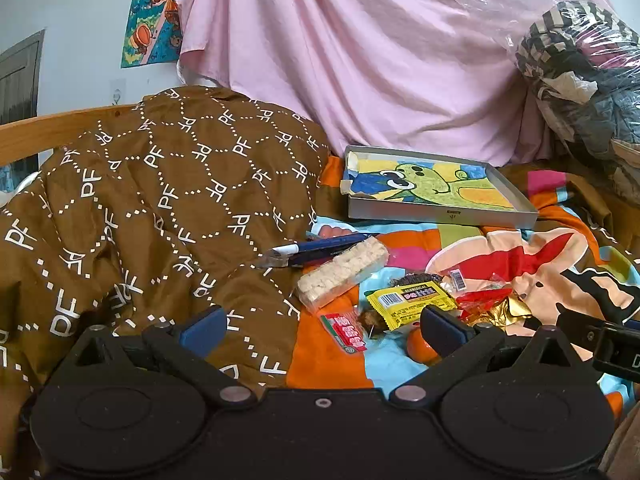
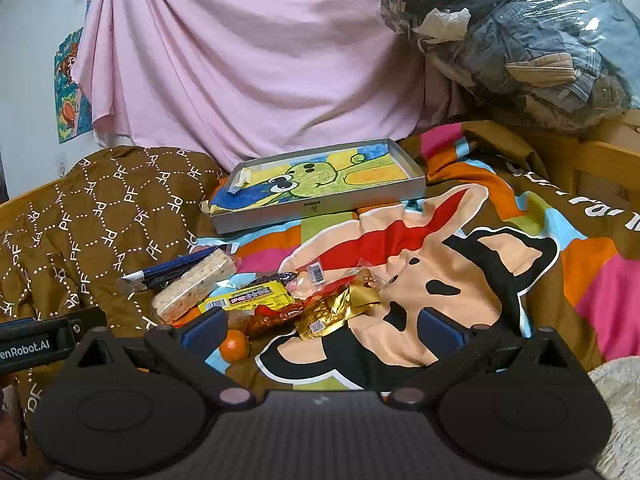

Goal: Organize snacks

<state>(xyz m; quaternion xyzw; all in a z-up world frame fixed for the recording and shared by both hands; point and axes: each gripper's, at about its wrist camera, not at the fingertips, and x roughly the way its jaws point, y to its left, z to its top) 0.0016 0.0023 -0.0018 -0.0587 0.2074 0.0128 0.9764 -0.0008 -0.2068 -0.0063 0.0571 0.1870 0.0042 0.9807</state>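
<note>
A pink sheet [image 2: 248, 72] hangs across the back, with a clear bag of clothes [image 2: 520, 40] bulging at its right side. Below them a bright cartoon blanket [image 2: 500, 248] covers the bed, and a brown quilt [image 1: 132, 208] printed with white letters is heaped over its left part.

Toward the back of the blanket lies a shallow grey tray [image 2: 320, 210] lined with a green frog drawing; nothing sits inside it.

The left gripper [image 1: 324, 326] hovers low over the near edge of the snacks, jaws spread wide and holding nothing. The right gripper [image 2: 324, 326] hangs just to the right of it, jaws equally wide apart and empty, over the cartoon face on the blanket.

The snacks lie in a loose heap on the blanket in front of the tray, well apart from it. A puffed rice bar [image 1: 344, 270] in clear wrap leans at the quilt's edge, with a dark blue packet [image 1: 320, 250] touching it behind. Beside the bar lies a yellow packet [image 1: 412, 304], and to its right a red wrapper [image 2: 288, 312] and a gold wrapper [image 2: 340, 312] overlap. A small red-and-white candy [image 1: 346, 330] lies at the near left. A small orange [image 2: 234, 346], possibly a tangerine, sits nearest, beside the right gripper's left finger.
</note>
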